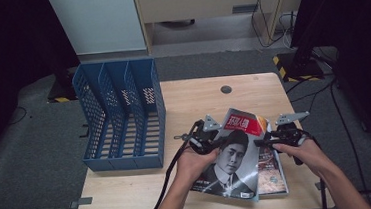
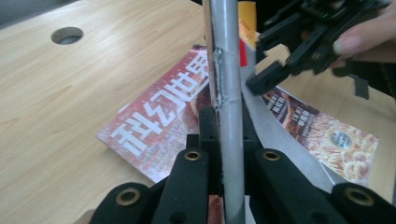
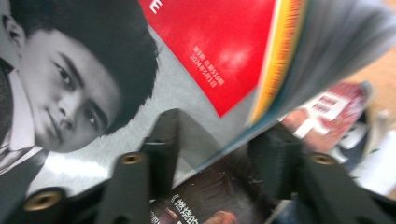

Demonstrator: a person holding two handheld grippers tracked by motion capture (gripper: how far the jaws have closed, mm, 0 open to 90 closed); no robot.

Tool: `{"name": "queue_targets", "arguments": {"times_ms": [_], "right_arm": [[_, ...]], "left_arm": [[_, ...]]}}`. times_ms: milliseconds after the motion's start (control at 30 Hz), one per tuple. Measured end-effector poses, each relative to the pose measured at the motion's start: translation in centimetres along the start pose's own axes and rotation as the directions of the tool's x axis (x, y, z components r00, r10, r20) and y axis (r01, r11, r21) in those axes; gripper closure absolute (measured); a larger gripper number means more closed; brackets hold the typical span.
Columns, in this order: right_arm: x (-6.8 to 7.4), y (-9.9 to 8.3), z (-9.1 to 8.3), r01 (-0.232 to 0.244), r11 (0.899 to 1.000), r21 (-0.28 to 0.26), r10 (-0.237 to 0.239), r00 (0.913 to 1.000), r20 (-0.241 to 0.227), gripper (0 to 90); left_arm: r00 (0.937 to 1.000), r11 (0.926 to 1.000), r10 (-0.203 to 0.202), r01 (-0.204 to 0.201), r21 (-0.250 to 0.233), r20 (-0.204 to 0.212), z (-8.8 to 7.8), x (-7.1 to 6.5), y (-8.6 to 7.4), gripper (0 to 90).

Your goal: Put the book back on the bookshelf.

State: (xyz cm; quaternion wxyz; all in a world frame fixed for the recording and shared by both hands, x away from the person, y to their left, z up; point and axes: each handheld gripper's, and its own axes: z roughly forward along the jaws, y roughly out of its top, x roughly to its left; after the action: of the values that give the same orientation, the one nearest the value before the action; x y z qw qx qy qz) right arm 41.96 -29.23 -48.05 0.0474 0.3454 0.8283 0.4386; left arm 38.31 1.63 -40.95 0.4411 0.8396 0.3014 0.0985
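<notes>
A magazine (image 1: 230, 158) with a black-and-white portrait and a red title block is tilted up off the table. My left gripper (image 1: 215, 135) is shut on its left edge; in the left gripper view both jaws clamp the grey edge (image 2: 227, 60). My right gripper (image 1: 265, 141) is at the magazine's right edge. In the right gripper view its jaws (image 3: 219, 140) stand apart, one over the cover (image 3: 196, 56) and one under the pages, with a gap showing.
Other magazines lie flat beneath: a red one (image 2: 159, 126) and one with a food picture (image 1: 273, 174). A blue slotted file rack (image 1: 119, 114) stands on the left of the wooden table (image 1: 130, 194). A cable hole (image 1: 226, 89) is near the far edge.
</notes>
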Motion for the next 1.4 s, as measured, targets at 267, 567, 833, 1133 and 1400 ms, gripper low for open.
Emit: {"name": "queue_targets", "arguments": {"times_ms": [267,567,833,1133,1400], "right_arm": [[0.7,2.4,-1.4,0.053,0.999,-0.008,-0.052,0.9984,0.022,80.2],[1.1,5.0,-3.0,0.078,0.995,-0.062,-0.074,0.9947,0.072,85.5],[2.0,8.8,-5.6,0.159,0.984,-0.080,-0.146,0.9776,0.151,86.8],[3.2,11.5,-7.3,0.216,0.971,-0.105,-0.193,0.9625,0.190,87.1],[4.2,11.9,-8.1,0.246,0.963,-0.114,-0.226,0.9605,0.163,87.1]], "left_arm": [[1.0000,0.9994,0.002,-0.002,-0.034,-0.008,-0.8,0.4,0.6,86.8],[0.9983,0.9940,0.050,-0.052,-0.096,-0.032,-1.9,1.3,1.5,86.5],[0.9971,0.9860,0.056,-0.063,-0.154,-0.052,-2.2,2.1,2.3,86.1],[0.9933,0.9699,0.076,-0.094,-0.225,-0.086,-2.5,2.5,2.8,84.7],[0.9975,0.9639,0.030,-0.046,-0.262,-0.063,-2.8,2.8,1.6,83.6]]}}
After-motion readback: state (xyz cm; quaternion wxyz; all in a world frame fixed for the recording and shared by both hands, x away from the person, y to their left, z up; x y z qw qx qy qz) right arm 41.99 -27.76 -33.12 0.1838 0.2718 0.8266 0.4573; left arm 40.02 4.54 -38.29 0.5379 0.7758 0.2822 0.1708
